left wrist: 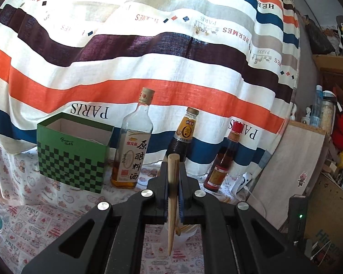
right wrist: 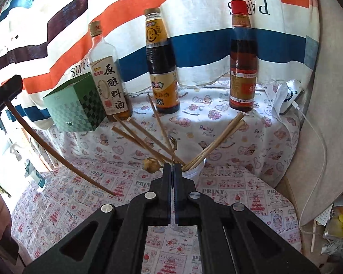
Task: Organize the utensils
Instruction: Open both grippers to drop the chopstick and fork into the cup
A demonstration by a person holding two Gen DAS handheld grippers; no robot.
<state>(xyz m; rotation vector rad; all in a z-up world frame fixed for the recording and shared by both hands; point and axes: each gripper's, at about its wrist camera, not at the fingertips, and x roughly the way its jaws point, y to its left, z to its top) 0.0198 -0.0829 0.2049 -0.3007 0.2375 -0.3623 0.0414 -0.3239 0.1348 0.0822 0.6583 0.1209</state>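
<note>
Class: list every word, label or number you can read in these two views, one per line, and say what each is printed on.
"PARIS", upside down: striped cloth
"HERMES", upside down: same cloth
"原酿料酒": clear bottle
"28%": dark bottle
"PRINT": tablecloth
"Baby": tablecloth, back part
"Hisense", partly cut off: cardboard box
Red-capped bottle label: too blurred
Green box logo: too small

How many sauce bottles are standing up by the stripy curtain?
3: clear cooking-wine bottle beside the green checkered box, dark gold-capped bottle in the middle, red-capped bottle rightmost.
</note>
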